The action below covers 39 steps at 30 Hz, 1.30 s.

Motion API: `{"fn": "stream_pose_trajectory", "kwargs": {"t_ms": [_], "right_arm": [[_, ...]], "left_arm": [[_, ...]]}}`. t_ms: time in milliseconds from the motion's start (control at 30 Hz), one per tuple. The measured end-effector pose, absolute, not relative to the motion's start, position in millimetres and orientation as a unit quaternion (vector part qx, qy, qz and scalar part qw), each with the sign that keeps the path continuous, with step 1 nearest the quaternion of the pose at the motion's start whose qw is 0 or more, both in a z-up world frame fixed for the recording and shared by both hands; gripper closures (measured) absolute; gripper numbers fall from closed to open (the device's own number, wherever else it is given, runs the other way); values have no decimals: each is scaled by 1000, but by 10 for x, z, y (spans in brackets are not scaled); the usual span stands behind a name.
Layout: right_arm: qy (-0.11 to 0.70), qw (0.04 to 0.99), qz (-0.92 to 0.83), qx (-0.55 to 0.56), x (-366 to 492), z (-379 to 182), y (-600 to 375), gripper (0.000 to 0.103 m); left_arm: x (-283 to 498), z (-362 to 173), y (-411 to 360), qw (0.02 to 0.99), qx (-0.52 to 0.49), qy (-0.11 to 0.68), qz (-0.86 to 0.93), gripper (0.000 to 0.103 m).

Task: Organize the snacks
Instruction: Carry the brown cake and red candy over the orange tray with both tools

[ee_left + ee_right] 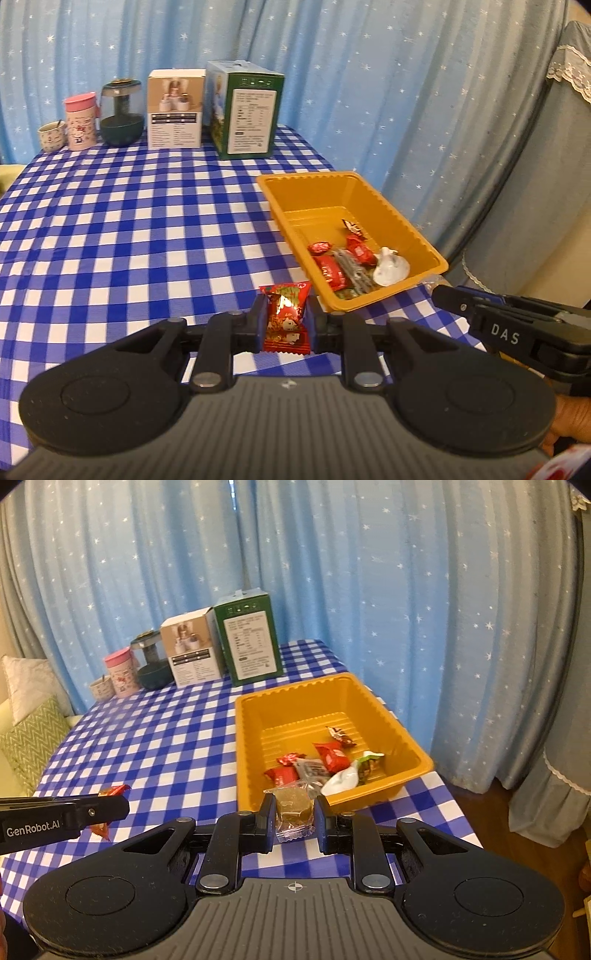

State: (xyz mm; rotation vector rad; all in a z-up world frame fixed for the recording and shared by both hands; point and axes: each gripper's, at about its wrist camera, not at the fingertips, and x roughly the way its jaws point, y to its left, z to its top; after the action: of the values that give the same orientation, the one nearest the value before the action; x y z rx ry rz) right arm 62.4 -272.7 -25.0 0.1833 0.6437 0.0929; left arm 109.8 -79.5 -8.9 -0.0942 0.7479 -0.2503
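A blue-checked counter (129, 221) stands before starry blue curtains. The left gripper (286, 321) pinches a red candy packet (286, 314) just short of the orange tray (354, 302); the right gripper (294, 814) pinches a clear-wrapped brown cake (293, 805) at the tray's near rim. The tray sits near the counter's right edge, with boxes (243, 110) along the far edge and open cloth on the left.

The yellow tray (373, 792) looked like thin moulded plastic, smooth and faintly glossy, with a ribbed floor. Inside it lay shiny foil-like red wrappers (331, 757) and a glossy white packet (341, 781). Just before the tray's near rim, the left gripper (286, 321) of matt black plastic pinched a glossy red printed sachet (286, 315), and the right gripper (295, 812) a clear crinkled film packet (294, 808). Under the tray, the checked tablecloth (129, 229) looked like matt woven cloth. Behind it stood printed cardboard boxes (245, 114).
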Motion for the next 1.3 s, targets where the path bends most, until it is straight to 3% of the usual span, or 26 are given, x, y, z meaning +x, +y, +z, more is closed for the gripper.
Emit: {"fn": "stream_pose_trajectory", "kwargs": {"t_ms": [1300], "right_arm": [[317,943,5,102,1144,-306,-3284,81]], "left_arm": [[1775,-162,-1447,915,-31,365,-168,84]]}}
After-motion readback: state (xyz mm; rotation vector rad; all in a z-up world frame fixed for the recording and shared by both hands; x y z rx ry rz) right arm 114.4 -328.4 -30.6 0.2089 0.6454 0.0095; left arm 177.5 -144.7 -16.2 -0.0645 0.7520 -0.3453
